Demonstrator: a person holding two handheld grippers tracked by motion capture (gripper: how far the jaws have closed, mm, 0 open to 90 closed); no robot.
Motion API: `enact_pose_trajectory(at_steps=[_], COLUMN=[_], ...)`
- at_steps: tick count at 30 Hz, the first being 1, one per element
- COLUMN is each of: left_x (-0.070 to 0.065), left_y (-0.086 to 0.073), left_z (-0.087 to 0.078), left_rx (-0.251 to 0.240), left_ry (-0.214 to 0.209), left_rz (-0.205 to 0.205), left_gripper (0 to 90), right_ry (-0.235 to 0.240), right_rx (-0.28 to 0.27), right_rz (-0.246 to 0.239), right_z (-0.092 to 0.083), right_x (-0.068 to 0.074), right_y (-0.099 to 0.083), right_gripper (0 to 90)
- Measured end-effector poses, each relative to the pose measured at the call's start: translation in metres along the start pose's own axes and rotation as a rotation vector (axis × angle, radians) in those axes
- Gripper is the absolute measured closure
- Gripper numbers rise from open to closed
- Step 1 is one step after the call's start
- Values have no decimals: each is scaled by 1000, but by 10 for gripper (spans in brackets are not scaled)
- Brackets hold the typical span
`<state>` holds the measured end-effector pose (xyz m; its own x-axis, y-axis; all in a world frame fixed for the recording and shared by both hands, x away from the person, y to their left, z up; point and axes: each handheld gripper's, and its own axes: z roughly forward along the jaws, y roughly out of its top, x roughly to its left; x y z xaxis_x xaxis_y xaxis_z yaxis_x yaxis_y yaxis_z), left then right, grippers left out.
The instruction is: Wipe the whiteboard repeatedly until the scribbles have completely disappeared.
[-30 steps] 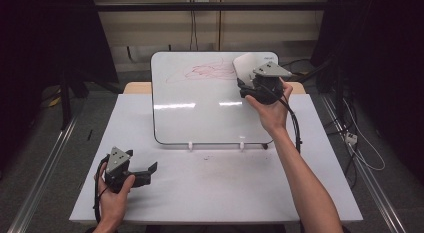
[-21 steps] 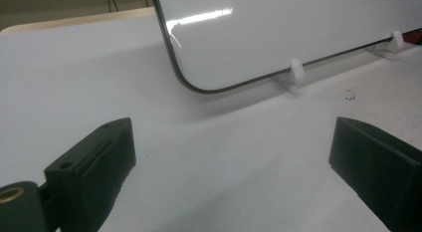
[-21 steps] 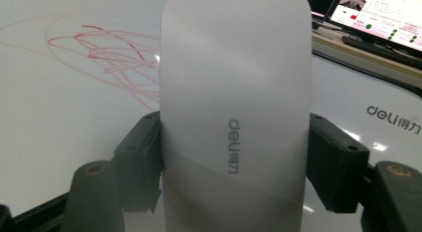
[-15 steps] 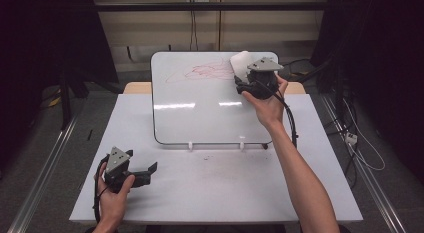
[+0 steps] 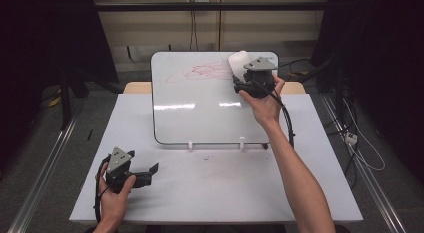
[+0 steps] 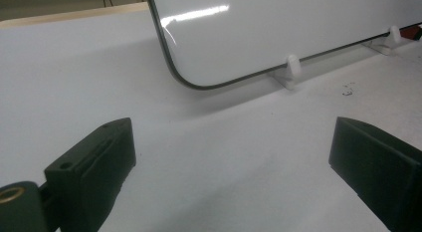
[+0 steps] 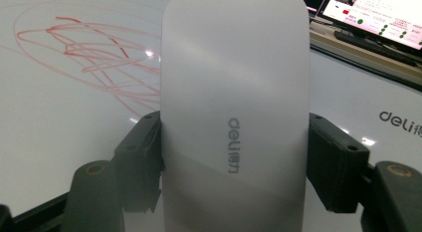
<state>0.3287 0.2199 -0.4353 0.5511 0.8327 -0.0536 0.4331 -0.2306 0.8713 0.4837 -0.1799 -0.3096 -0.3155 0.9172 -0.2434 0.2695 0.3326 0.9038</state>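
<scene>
**Gripping a "deli" eraser at the whiteboard's top right**

Reading "deli" plus two small characters, grey lettering runs lengthwise down the white eraser (image 7: 234, 112) in the right gripper view; the same "deli" mark is printed on the whiteboard (image 7: 59, 157) at the right edge of that frame; writing on a screen at upper right is too small to read; one eraser, one whiteboard (image 5: 200, 108), two grippers, two white clips along the board's lower edge; the eraser's long axis runs bottom to top of the right gripper view, rounded end uppermost, just right of red scribbles (image 7: 94, 58); the right gripper (image 7: 234, 167) has both black jaws pressed against the eraser's sides; in the high view the eraser (image 5: 238, 61) sits at the board's upper right, above centre frame; the left gripper (image 6: 234, 157) rests at lower left of the table (image 5: 225, 188), jaws spread wide, nothing between them.
</scene>
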Motion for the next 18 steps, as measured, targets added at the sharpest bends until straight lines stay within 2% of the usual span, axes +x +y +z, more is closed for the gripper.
enact_pose_trajectory(at_steps=[4,6,9,18], left_x=[1,1,2,2], left_y=[0,0,0,0], left_z=[-1,-1,-1,-1], left_rx=[-1,0,2,2], left_ry=[4,6,5,3], left_rz=[1,4,6,5], left_gripper=[44,44,44,44], right_ry=[-37,-69,-81,-88], right_rx=[0,6,7,3], right_rz=[-24,-59,-72,-47], right_z=[3,6,7,13], right_x=[6,11,14,13], right_y=[1,2,3,2], right_gripper=[315,316,316,316])
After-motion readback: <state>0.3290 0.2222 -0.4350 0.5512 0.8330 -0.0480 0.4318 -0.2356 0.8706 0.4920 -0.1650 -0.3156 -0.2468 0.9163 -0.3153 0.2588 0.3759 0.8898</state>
